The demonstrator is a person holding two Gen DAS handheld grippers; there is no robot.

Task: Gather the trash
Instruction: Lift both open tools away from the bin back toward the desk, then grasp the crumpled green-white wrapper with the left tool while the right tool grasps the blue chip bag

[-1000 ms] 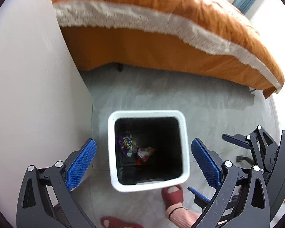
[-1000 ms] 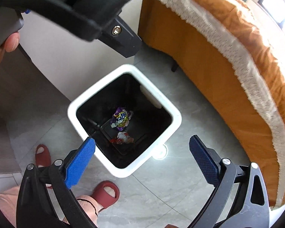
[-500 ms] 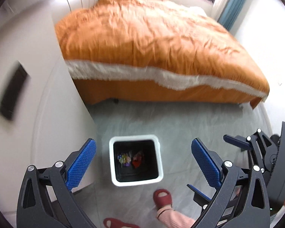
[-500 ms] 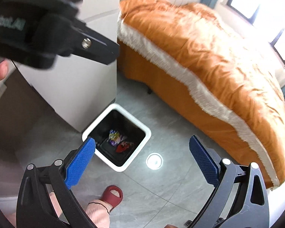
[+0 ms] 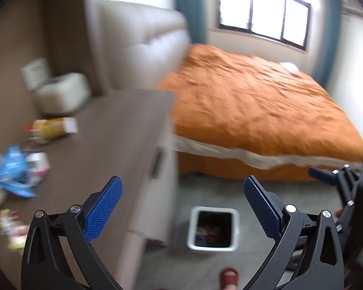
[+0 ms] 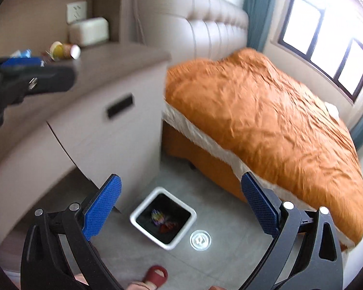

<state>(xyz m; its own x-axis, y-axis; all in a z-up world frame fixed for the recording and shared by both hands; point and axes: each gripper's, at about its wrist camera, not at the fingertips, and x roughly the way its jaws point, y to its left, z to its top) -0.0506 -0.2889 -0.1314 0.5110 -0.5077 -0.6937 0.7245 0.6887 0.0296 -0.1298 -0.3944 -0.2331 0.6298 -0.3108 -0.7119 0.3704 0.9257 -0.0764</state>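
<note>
Bedroom floor tiles run grey beneath me, and the white bin point(image 6: 163, 217) stands on them at the foot of the nightstand point(image 5: 123, 130), between it and the orange bed point(image 6: 266, 125). I take the bin as my mark. Inside it lie a few bright wrappers point(image 6: 163, 220), so part of the collecting looks done. Above the bin, on the nightstand top, more litter waits: a tipped yellow cup point(image 5: 52, 129) near a pale tissue box point(image 5: 63, 93), and closer to me a blue packet point(image 5: 12, 171) among other scraps, too blurred for me to name. My left gripper point(image 5: 181, 207) is raised above the bin beside the nightstand, fingers wide apart and empty, I judge so it can go for that litter. My right gripper point(image 6: 181, 205) hangs high over the bin, likewise spread and holding nothing. A red slipper point(image 6: 156, 275) stands just my side of the bin.
</note>
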